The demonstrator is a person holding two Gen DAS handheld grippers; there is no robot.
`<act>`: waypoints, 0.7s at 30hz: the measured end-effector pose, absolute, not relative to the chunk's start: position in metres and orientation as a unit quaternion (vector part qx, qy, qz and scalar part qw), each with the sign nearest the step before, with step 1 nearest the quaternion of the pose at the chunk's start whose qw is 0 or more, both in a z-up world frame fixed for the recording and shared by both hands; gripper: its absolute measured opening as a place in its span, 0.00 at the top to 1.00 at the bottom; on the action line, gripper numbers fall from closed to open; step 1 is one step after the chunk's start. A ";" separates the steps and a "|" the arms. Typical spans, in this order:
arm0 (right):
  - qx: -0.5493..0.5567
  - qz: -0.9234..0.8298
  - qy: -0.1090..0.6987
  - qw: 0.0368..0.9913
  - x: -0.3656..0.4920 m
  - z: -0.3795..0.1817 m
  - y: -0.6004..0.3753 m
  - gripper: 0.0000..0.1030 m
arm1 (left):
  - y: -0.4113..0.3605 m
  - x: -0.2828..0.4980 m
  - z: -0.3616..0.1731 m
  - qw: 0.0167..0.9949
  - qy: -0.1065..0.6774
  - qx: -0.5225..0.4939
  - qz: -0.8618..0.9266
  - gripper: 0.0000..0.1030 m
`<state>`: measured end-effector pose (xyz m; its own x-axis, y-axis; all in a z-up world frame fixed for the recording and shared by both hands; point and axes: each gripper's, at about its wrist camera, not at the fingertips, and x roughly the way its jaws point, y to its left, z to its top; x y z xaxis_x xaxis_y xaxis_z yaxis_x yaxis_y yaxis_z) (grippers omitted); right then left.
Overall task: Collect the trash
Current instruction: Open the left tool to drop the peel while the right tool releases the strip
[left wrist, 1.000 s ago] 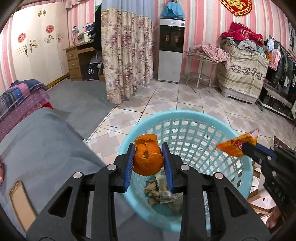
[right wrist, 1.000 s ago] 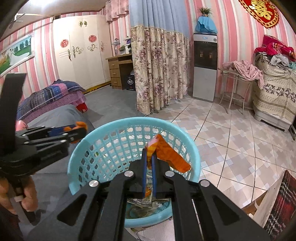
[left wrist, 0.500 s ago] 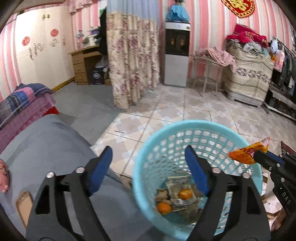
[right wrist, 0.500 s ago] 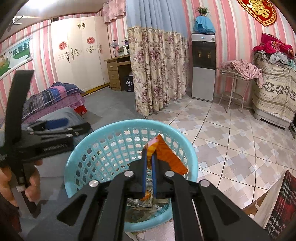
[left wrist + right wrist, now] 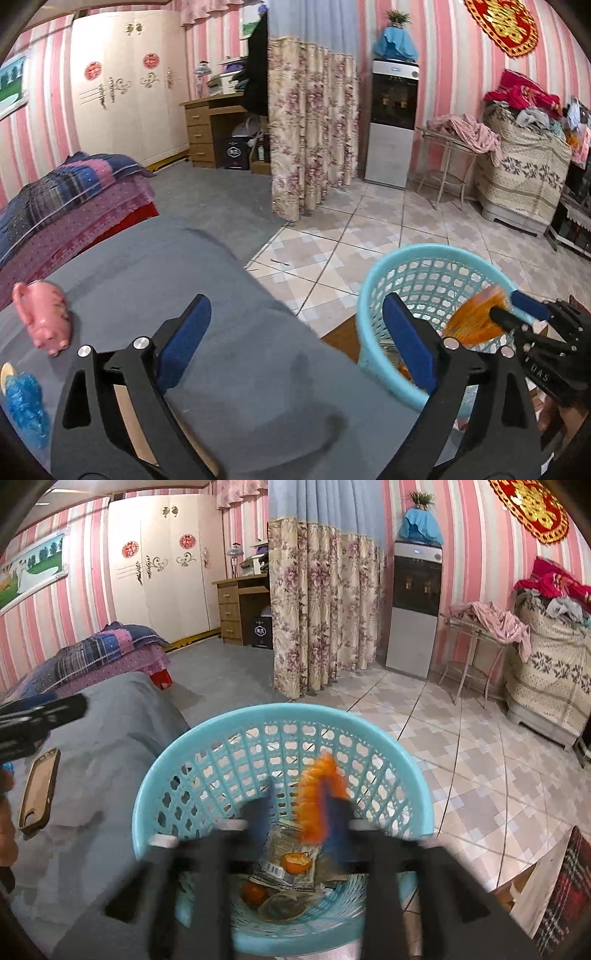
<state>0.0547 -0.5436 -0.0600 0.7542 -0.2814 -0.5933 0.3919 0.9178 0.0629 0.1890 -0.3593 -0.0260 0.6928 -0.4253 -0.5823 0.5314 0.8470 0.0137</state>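
A light-blue mesh basket (image 5: pixel 406 760) stands beside the grey bed; it also shows in the left wrist view (image 5: pixel 373 295). Orange peel pieces (image 5: pixel 295 862) and paper trash lie in its bottom. My left gripper (image 5: pixel 295 343) is open wide and empty above the grey bed (image 5: pixel 184 280), left of the basket. My right gripper (image 5: pixel 306 812) is blurred over the basket with its jaws parted. An orange wrapper (image 5: pixel 317 801) is blurred between them against the right finger; the left wrist view shows the wrapper (image 5: pixel 476 317) at the fingertips over the basket.
A pink pig figure (image 5: pixel 44 317) and a blue crumpled item (image 5: pixel 24 410) lie on the bed at left. A phone (image 5: pixel 38 786) lies on the bed. A floral curtain (image 5: pixel 317 609), a water dispenser (image 5: pixel 415 605) and tiled floor are beyond.
My left gripper opened and dropped the orange peel into the basket, then swung left over the bed. My right gripper's jaws have come apart around the orange wrapper.
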 end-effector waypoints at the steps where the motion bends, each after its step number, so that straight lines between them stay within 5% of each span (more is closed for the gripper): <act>1: 0.096 -0.179 0.298 0.933 0.054 -0.060 -0.544 0.42 | -0.353 0.189 -0.025 0.917 0.293 0.087 -0.257 0.11; 3: 0.102 -0.175 0.300 0.932 0.056 -0.060 -0.547 0.36 | -0.343 0.188 -0.024 0.918 0.294 0.084 -0.251 0.10; 5: 0.108 -0.174 0.302 0.931 0.056 -0.060 -0.547 0.19 | -0.332 0.189 -0.023 0.921 0.296 0.081 -0.241 0.10; 8: 0.111 -0.174 0.302 0.931 0.056 -0.059 -0.545 0.11 | -0.318 0.190 -0.022 0.924 0.299 0.076 -0.228 0.10; 21: 0.096 -0.185 0.290 0.934 0.051 -0.054 -0.536 0.05 | -0.273 0.188 -0.018 0.932 0.303 0.061 -0.192 0.09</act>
<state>0.0513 -0.5357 -0.0539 0.7640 -0.2889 -0.5769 0.4006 0.9133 0.0731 0.1880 -0.2729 -0.0182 0.7429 -0.3215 -0.5872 0.3954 0.9185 -0.0026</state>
